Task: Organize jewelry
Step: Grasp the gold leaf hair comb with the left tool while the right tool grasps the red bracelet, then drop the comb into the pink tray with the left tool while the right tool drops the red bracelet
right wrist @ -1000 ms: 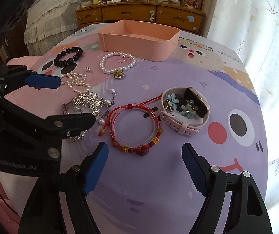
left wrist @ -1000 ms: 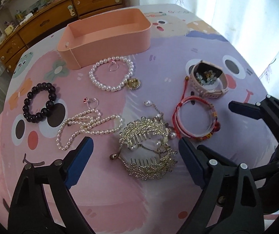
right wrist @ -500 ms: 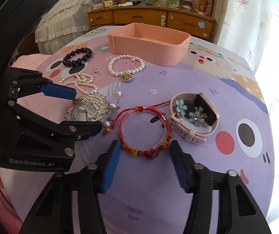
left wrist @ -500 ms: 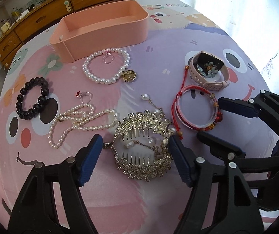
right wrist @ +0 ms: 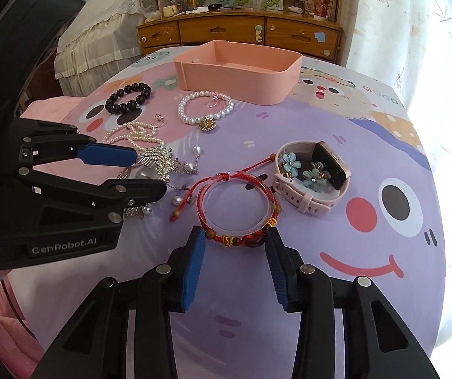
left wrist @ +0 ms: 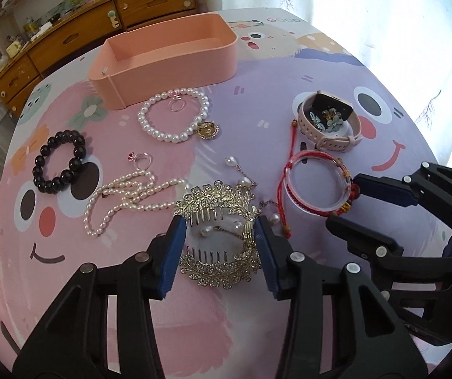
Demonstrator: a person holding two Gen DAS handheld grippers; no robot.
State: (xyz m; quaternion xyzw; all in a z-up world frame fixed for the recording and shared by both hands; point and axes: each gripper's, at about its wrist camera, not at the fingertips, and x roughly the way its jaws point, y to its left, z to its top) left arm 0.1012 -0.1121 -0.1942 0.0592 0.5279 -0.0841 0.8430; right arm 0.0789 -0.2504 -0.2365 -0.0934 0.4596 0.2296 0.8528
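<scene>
A gold leaf hair comb (left wrist: 216, 265) with pearl drops lies on the cartoon cloth. My left gripper (left wrist: 219, 243) straddles it, jaws closing, blue pads close against its two sides. The comb still rests on the cloth. A red cord and bead bracelet (right wrist: 241, 240) lies to its right. My right gripper (right wrist: 235, 246) has its jaws closing around the beaded near edge, pads just beside it. The right wrist view shows the left gripper (right wrist: 148, 172) over the comb (right wrist: 159, 158). In the left wrist view the right gripper (left wrist: 342, 200) sits at the bracelet (left wrist: 289, 170).
An empty pink box (left wrist: 169, 63) stands at the far side. A pink watch (left wrist: 327, 135) holding flower earrings, a pearl bracelet (left wrist: 162, 135), a black bead bracelet (left wrist: 58, 164), a pearl necklace (left wrist: 124, 195) and a small ring (left wrist: 142, 158) lie around. Wooden drawers stand behind the table.
Both grippers' jaws have narrowed a lot. The left one has come in around the comb, the right one has moved up to the bracelet's near edge. No jewelry has shifted.
</scene>
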